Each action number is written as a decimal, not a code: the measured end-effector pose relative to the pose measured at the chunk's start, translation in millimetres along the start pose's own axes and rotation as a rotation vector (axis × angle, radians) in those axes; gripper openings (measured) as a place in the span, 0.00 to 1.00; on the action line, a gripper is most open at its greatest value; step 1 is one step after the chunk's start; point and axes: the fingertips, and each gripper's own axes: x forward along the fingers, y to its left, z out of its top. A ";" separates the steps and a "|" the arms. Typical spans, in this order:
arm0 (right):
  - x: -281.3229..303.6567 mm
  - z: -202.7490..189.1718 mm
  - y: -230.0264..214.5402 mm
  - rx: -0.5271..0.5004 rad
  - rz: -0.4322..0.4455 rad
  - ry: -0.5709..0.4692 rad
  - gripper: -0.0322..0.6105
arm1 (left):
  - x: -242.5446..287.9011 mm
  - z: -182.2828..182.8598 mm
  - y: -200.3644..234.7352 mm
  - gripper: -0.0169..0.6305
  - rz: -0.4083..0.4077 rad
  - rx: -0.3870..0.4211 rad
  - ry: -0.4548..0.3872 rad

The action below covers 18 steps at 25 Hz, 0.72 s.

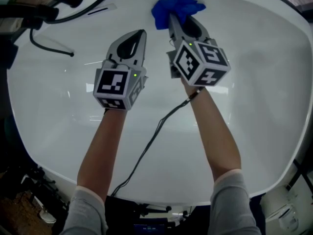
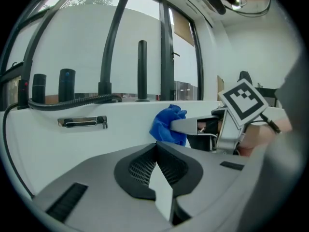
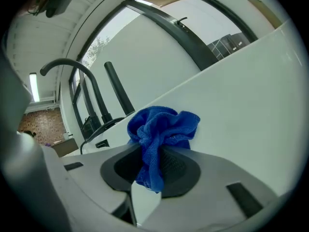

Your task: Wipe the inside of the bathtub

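The white bathtub (image 1: 274,106) fills the head view. A bunched blue cloth (image 1: 176,9) is pressed against the tub's far wall, and my right gripper (image 1: 174,19) is shut on it. In the right gripper view the cloth (image 3: 161,127) hangs down between the jaws of the right gripper (image 3: 150,153), next to the white wall. My left gripper (image 1: 141,34) hovers over the tub floor to the left of the cloth, shut with nothing in it. The left gripper view shows its closed jaws (image 2: 157,146), with the cloth (image 2: 168,124) and the right gripper's marker cube (image 2: 244,100) just ahead to the right.
A black faucet and hose (image 1: 49,13) sit on the rim at the far left. A chrome plate (image 2: 82,123) is set in the tub wall. A black cable (image 1: 151,141) trails from the right gripper over the near rim. Equipment lies on the floor in front of the tub.
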 end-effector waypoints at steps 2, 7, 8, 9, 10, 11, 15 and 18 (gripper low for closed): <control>4.4 -6.3 -3.6 0.010 0.005 -0.007 0.21 | 3.3 -12.0 -0.4 0.03 -0.009 -0.001 0.019; 11.7 -21.0 -4.6 0.011 0.011 -0.017 0.21 | 9.8 -35.3 3.6 0.03 -0.013 -0.016 0.041; 12.7 -24.8 -6.2 0.005 0.010 -0.012 0.21 | 11.9 -38.7 3.4 0.03 -0.014 -0.017 0.044; 13.3 -29.1 -8.0 0.000 0.008 -0.005 0.21 | 13.9 -42.0 2.9 0.03 -0.016 -0.018 0.048; 13.9 -33.9 -9.8 -0.003 0.004 0.003 0.20 | 15.6 -45.4 2.5 0.03 -0.018 -0.019 0.052; 14.6 -39.1 -11.7 -0.004 0.000 0.010 0.21 | 17.2 -49.2 2.3 0.03 -0.020 -0.020 0.057; 17.4 -63.8 -20.5 0.007 -0.009 0.040 0.21 | 23.0 -69.8 -0.3 0.03 -0.027 -0.028 0.082; 21.8 -80.7 -26.2 -0.006 -0.011 0.070 0.21 | 28.1 -84.6 1.8 0.03 -0.026 -0.041 0.095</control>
